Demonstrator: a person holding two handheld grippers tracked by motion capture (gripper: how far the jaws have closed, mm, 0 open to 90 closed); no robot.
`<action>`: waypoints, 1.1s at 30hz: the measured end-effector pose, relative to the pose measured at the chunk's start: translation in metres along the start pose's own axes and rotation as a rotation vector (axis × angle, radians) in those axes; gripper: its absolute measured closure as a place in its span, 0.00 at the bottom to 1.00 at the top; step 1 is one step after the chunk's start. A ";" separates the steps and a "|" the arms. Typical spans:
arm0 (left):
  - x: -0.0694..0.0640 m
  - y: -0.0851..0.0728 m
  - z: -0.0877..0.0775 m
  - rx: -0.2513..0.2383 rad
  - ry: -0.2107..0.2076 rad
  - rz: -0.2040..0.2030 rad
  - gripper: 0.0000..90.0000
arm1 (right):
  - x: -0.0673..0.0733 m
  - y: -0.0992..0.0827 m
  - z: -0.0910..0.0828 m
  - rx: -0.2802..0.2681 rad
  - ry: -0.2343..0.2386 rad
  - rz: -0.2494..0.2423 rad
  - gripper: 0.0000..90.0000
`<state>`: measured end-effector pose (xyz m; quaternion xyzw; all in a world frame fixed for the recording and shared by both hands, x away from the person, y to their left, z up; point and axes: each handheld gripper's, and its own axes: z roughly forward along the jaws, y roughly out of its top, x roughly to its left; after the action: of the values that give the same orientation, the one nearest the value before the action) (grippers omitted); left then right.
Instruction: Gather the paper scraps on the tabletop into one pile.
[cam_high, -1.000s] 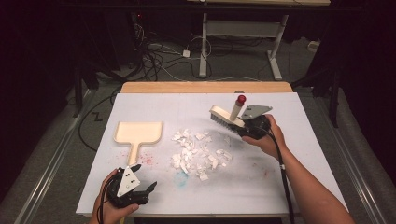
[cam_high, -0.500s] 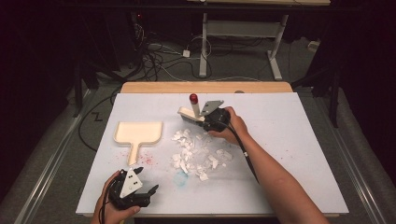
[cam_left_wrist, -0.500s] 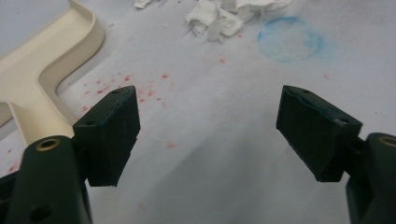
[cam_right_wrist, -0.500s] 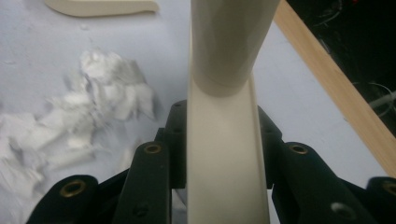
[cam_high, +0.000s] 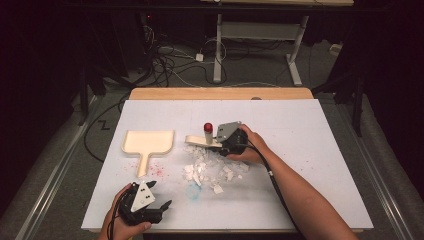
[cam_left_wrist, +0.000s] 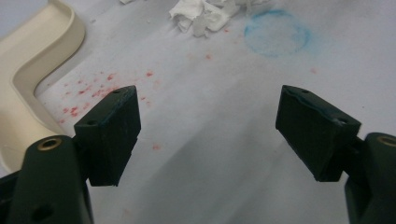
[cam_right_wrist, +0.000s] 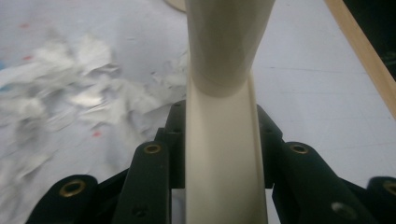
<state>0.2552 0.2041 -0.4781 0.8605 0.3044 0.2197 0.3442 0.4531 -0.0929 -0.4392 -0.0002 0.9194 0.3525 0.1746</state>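
A cream brush (cam_high: 202, 141) with a red knob (cam_high: 208, 127) is at the far edge of a pile of white paper scraps (cam_high: 212, 167). My right gripper (cam_high: 227, 142) is shut on its handle (cam_right_wrist: 224, 140), which runs up between the jaws in the right gripper view, with scraps (cam_right_wrist: 70, 102) to its left. A cream dustpan (cam_high: 149, 142) lies flat to the left of the pile, handle toward me. My left gripper (cam_high: 162, 207) rests near the table's front edge, open and holding nothing (cam_left_wrist: 210, 135). The dustpan (cam_left_wrist: 28, 70) is at its left.
Red specks dot the white table cover (cam_high: 300, 140) near the dustpan handle. A blue ring stain (cam_left_wrist: 276, 32) lies in front of the pile. A wooden strip (cam_high: 220, 93) edges the far side. Cables and desk legs are on the floor beyond.
My right hand has carried the brush leftward across the table, from the right of the pile to its far edge, and a little lower. The left gripper has stayed where it was.
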 end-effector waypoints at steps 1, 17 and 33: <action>-0.001 0.000 0.000 0.004 -0.002 0.004 0.24 | 0.004 -0.001 -0.003 -0.003 0.009 -0.005 0.75; -0.003 0.001 -0.001 0.007 0.008 0.011 0.24 | 0.015 -0.001 -0.048 -0.083 -0.022 -0.038 0.76; -0.002 0.000 0.000 0.001 -0.005 0.011 0.24 | -0.010 0.032 0.013 -0.011 -0.075 -0.003 0.76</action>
<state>0.2540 0.2030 -0.4783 0.8630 0.2988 0.2192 0.3434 0.4622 -0.0612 -0.4240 0.0109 0.9103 0.3570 0.2095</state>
